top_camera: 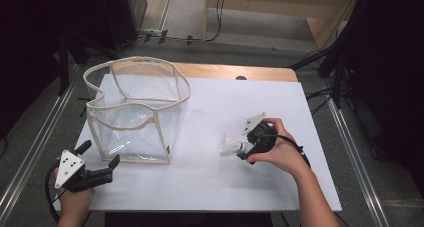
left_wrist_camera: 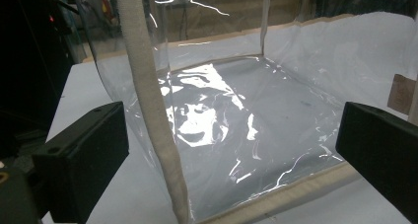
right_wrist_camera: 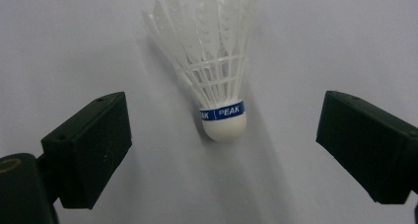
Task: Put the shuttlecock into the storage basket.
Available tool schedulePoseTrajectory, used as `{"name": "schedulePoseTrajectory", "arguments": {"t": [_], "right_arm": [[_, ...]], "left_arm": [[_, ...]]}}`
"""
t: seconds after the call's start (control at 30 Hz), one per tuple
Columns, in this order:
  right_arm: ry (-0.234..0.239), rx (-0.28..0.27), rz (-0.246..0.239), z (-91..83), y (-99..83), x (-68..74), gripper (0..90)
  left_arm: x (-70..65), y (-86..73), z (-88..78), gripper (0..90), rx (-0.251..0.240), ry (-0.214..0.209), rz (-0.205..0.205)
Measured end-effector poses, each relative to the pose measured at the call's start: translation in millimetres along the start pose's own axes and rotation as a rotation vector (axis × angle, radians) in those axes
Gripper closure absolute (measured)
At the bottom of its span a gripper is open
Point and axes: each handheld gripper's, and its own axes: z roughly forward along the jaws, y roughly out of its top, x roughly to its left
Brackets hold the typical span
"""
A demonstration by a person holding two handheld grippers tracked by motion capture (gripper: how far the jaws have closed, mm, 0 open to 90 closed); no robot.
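Note:
A white shuttlecock [top_camera: 231, 144] with a blue band lies on the white table, its cork end toward my right gripper [top_camera: 245, 150]. In the right gripper view the shuttlecock [right_wrist_camera: 217, 76] lies between the wide-apart jaws of the right gripper [right_wrist_camera: 224, 145], and neither pad touches it. A clear plastic bag [top_camera: 137, 109] with beige trim stands open at the table's left. My left gripper [top_camera: 100, 159] rests open at the front left corner, its jaws aimed at the bag's near corner [left_wrist_camera: 157, 135]. In the left gripper view the left gripper [left_wrist_camera: 231, 155] holds nothing.
The white table sheet [top_camera: 225, 187] ends near the front edge, with a wooden strip [top_camera: 240, 72] at the back. Metal rails [top_camera: 360, 162] run along both sides. Dark stands and cables lie on the floor behind.

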Motion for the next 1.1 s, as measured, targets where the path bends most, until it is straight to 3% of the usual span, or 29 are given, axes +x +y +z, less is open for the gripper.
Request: {"name": "schedulePoseTrajectory", "arguments": {"t": [0.2, 0.27, 0.3, 0.57, 0.83, 0.97, 1.1], "right_arm": [[-0.006, 0.025, -0.018, 6.3, 3.7, -0.2, 12.3], [-0.001, 0.047, -0.004, 8.3, 4.4, 1.4, 14.8], [-0.002, 0.056, -0.023, 9.3, 4.6, 0.6, 17.6], [0.008, 0.114, -0.027, 14.1, 3.6, 0.2, 34.8], [0.031, 0.131, -0.031, 18.4, 6.7, -0.6, 43.1], [0.031, 0.156, -0.056, 21.6, 9.4, -1.8, 47.7], [0.026, 0.194, -0.04, 24.6, 11.1, -3.1, 51.6]], "left_arm": [[0.1, 0.0, -0.1, 0.3, 0.0, -0.001, 0.0], [0.1, 0.0, -0.2, 0.3, 0.0, 0.0, -0.001], [0.1, 0.0, -0.2, 0.3, 0.001, 0.0, -0.001], [0.0, 0.0, 0.0, 0.3, 0.0, 0.0, 0.0], [0.1, 0.0, 0.0, 0.3, 0.0, -0.001, 0.0], [0.3, 0.1, -0.2, 0.3, 0.0, 0.001, -0.001], [0.1, 0.0, -0.1, 0.3, -0.001, -0.001, -0.001]]}}
